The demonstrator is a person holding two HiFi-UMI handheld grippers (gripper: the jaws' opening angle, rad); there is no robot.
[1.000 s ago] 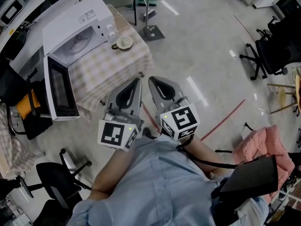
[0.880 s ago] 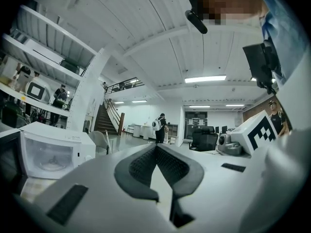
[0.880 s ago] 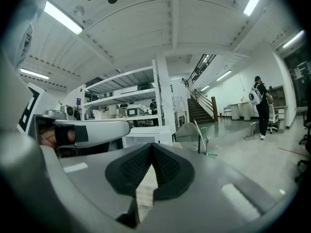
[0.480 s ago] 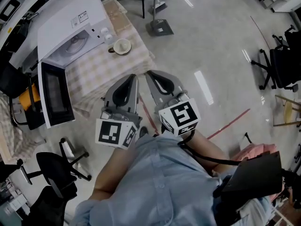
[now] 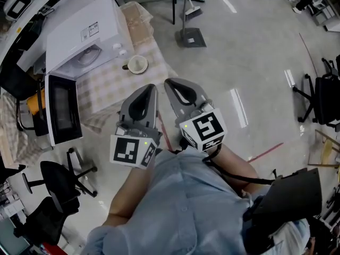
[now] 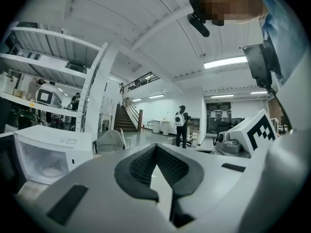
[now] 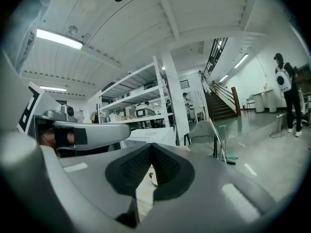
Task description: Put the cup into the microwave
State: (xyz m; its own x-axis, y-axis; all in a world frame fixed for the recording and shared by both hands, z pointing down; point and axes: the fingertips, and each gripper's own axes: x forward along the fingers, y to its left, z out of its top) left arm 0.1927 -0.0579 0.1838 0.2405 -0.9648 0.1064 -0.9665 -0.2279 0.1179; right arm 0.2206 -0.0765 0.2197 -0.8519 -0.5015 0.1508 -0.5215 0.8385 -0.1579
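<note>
1. Cup (image 5: 138,64): stands upright on the checked tabletop (image 5: 114,81), just beside the front right corner of the microwave (image 5: 79,33). It is well apart from both tongs.
2. Microwave door (image 5: 62,116) hangs wide open, so the cavity is free to take the cup.
3. Left tongs (image 5: 151,88): closed, pads meeting at the tips, nothing between them. Right tongs (image 5: 169,82): closed likewise, and empty. Both are held side by side in front of the person, pointing toward the tabletop.
4. Handling, by judgement: the cup is pale and looks like glazed ceramic. That would make it stiff, fairly light, smooth enough to slip under the pads, and breakable if dropped or knocked on the microwave frame.
5. Contents: too small to tell whether it holds anything, so keep it level.
6. Where to hold: a small handle (image 5: 128,67) seems to stick out on the microwave side. It is thin and awkward. Better to pinch the rim wall, one pad inside and one outside, on the near side.
7. The tongs must open before reaching it.
</note>
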